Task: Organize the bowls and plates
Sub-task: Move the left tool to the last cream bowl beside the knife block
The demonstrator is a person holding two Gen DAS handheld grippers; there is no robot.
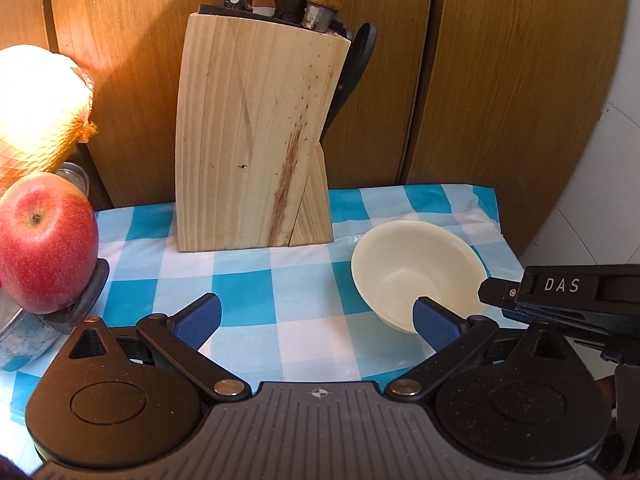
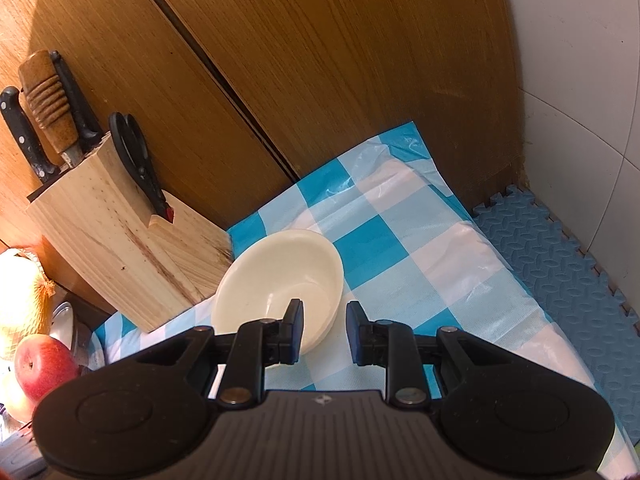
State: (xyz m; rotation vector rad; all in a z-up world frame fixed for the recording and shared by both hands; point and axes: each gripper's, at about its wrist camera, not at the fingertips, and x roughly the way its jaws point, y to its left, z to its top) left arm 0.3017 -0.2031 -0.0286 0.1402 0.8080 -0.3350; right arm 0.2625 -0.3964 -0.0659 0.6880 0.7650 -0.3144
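Warm, strong light falls from the upper left, blowing out the netted bundle (image 1: 38, 108) to a near-white glare and putting a bright patch on the wooden panels (image 1: 120, 52) behind it. The apple (image 1: 46, 242) catches a soft highlight on top. The checked cloth (image 1: 256, 292) is evenly lit, and both views stay sharp there. Fisheye bending curves the panel seams and the knife block (image 2: 120, 244), and dark vignetting rounds off the corners.

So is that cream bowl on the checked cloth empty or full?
Empty. Both wrist views look into the bowl and show only its bare cream inside; it sits upright on the tablecloth.
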